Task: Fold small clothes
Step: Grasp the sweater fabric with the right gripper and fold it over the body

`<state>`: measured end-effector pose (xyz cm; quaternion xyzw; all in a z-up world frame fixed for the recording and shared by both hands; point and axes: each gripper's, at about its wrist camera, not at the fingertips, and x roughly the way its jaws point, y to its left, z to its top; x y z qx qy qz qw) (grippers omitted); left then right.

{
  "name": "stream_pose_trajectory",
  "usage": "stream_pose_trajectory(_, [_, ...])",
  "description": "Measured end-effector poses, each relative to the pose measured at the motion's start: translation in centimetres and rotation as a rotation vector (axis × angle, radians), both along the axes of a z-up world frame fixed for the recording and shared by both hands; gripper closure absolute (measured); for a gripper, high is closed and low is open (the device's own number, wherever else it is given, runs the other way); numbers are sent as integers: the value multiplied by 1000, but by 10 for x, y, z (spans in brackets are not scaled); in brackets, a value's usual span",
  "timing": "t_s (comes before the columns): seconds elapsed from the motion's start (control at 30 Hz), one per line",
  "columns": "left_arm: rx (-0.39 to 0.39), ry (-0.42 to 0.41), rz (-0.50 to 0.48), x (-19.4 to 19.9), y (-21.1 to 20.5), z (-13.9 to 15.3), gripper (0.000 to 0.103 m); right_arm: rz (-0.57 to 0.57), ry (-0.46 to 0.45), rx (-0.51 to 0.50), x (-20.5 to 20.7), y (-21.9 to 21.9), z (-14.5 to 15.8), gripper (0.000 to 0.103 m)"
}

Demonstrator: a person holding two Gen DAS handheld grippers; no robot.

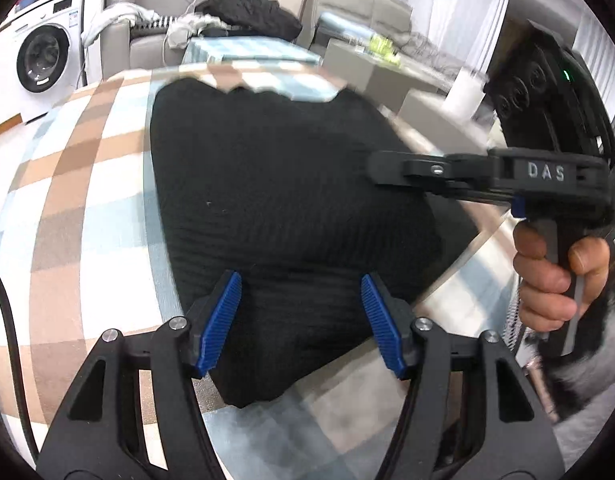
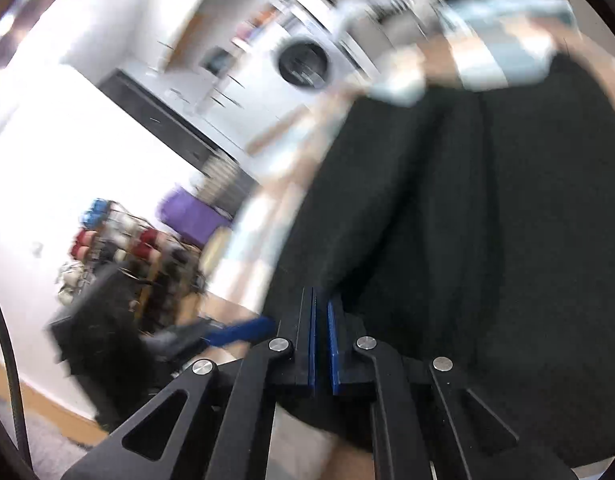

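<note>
The checked tablecloth (image 1: 79, 184) lay bare all down the left of the black garment (image 1: 275, 200), so plenty of room that side. On the right, the right gripper (image 1: 377, 166) and its hand (image 1: 555, 276) reached in over the cloth's edge, crowding things.

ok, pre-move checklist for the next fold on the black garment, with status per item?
1. Black garment lies on the checked cloth: ok.
2. Garment spread flat: not ok, its near end is bunched into a narrow lump.
3. Left tool open, pads apart either side of the near end and not pressing on it: ok.
4. Right tool shut: ok. Whether fabric is pinched between its pads: cannot tell, the right wrist view is blurred.
5. Right tool over the garment's right edge, as the left wrist view shows: ok.
6. Far edge of the garment straight: not ok, it looks wavy.
</note>
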<state>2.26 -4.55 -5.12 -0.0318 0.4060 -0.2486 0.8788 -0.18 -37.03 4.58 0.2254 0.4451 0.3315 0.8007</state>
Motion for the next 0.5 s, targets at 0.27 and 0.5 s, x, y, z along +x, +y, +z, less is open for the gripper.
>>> stream_pose_trajectory(0.27, [58,58,44,13,5,-19,32,-95,110,-180,2,-18,-27,96])
stream_pose_trajectory(0.5, [36,74,75,10,19,-22,32,3,165,-56,-22,-23,-35,66])
